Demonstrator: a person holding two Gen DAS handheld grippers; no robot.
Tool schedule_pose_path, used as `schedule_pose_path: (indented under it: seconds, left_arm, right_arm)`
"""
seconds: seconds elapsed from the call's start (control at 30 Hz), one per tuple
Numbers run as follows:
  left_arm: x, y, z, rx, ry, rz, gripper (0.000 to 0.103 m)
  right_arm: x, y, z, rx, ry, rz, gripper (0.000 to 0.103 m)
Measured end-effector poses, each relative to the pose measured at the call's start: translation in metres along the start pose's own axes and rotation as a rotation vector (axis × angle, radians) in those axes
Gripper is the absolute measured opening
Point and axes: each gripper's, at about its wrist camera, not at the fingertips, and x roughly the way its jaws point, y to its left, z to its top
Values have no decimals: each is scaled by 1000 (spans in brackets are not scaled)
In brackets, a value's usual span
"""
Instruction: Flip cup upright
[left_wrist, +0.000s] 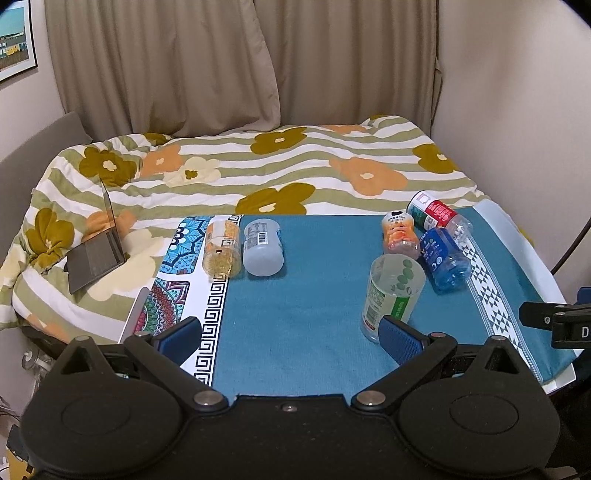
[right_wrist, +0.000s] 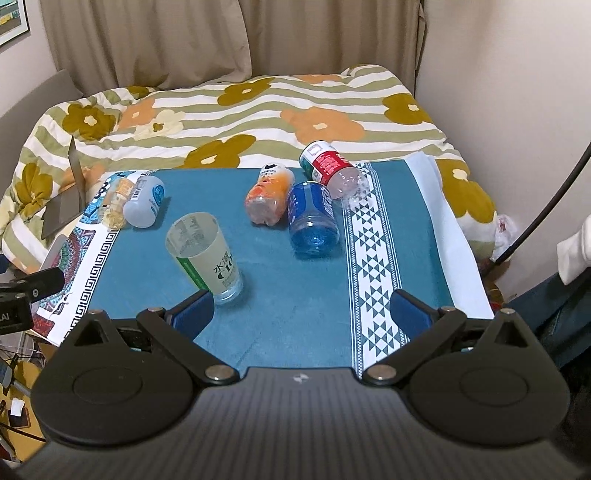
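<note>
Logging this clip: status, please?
Both hand-held grippers open, empty. Cup upright, mouth up. Bottles lying behind it, not touching.

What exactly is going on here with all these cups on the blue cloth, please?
A person holds two handheld grippers over a blue cloth, righting tipped cups. One green-labelled cup already stands upright, mouth up. Five others still lie on their sides: an orange cup, a blue cup, a red-labelled cup, and two at the far left. The left gripper and right gripper are open, holding nothing.
</note>
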Motion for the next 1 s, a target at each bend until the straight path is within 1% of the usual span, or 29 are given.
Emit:
schedule_pose_path:
  seconds: [1.0]
  left_arm:
    - [4,-1,6,19,-18,4,103]
  right_arm:
    - [4,2,3,-1,-10,-9,103]
